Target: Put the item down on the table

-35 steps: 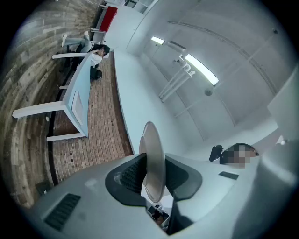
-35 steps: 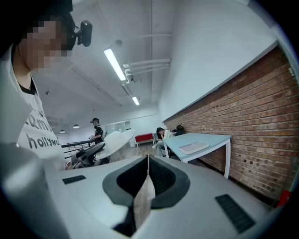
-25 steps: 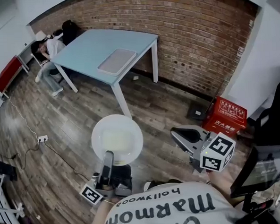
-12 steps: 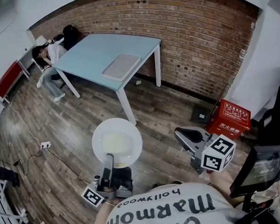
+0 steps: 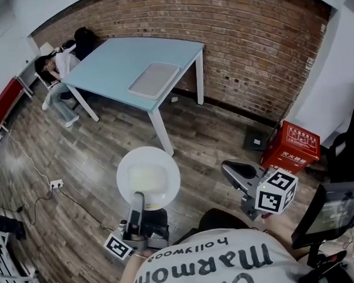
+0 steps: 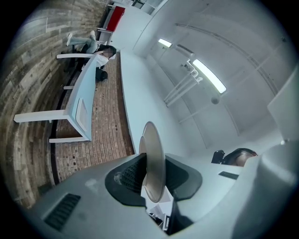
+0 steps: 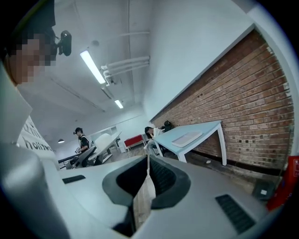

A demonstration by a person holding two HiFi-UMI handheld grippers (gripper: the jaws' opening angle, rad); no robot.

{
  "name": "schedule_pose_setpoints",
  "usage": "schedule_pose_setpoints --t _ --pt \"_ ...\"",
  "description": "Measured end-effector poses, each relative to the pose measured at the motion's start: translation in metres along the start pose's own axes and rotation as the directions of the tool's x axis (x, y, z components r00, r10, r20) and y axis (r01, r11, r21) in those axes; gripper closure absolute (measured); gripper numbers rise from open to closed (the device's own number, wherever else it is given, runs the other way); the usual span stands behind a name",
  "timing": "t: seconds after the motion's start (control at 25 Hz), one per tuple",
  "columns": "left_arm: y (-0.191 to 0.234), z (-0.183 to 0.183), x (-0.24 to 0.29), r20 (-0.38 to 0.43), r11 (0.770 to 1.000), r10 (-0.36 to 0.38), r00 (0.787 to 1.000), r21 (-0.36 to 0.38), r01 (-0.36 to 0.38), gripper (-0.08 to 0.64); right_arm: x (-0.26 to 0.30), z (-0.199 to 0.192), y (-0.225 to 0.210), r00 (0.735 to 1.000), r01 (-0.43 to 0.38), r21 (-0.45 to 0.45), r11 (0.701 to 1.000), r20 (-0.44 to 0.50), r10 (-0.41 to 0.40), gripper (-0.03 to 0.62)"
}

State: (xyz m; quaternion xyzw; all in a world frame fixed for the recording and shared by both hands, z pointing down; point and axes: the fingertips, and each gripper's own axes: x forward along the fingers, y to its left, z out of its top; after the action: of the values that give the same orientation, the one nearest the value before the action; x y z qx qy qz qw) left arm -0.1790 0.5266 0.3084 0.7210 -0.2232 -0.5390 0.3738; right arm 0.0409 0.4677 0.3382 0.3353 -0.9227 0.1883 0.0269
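A round white plate is held level above the wooden floor, and my left gripper is shut on its near rim. In the left gripper view the plate shows edge-on between the dark pads of the left gripper. My right gripper hangs to the right of the plate, shut with nothing in it. The right gripper shows its jaws meeting at the tips. The light blue table stands far ahead by the brick wall, with a grey tray on it.
A person slumps at the table's far left end. A red box sits on the floor at the right, near a dark monitor. A power strip with cable lies at the left. A red bench lines the left wall.
The view has shifted slightly, so the table sits a little further right and higher. The plate stays in the left gripper and the right gripper stays shut.
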Motion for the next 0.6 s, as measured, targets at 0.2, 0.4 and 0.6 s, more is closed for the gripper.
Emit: schedule_pose_setpoints --t 0.2,0.4,0.6 --pt "0.025 0.015 0.018 0.005 1.0 0.008 1.0 0.009 -0.008 0.483 0.031 0.006 -0.02 1.0 -0.025 0.008 1.0 -0.012 0.025 0.574" --pt "0.061 0.029 0.058 0.025 1.0 0.016 1.0 0.008 -0.016 0.483 0.069 0.02 -0.059 0.998 -0.054 -0.015 0.998 -0.042 0.053 0.574" --pt "0.102 0.037 0.108 0.042 1.0 0.017 0.999 0.014 -0.017 0.483 0.103 0.051 -0.117 0.996 -0.06 -0.05 0.997 -0.071 0.056 0.574"
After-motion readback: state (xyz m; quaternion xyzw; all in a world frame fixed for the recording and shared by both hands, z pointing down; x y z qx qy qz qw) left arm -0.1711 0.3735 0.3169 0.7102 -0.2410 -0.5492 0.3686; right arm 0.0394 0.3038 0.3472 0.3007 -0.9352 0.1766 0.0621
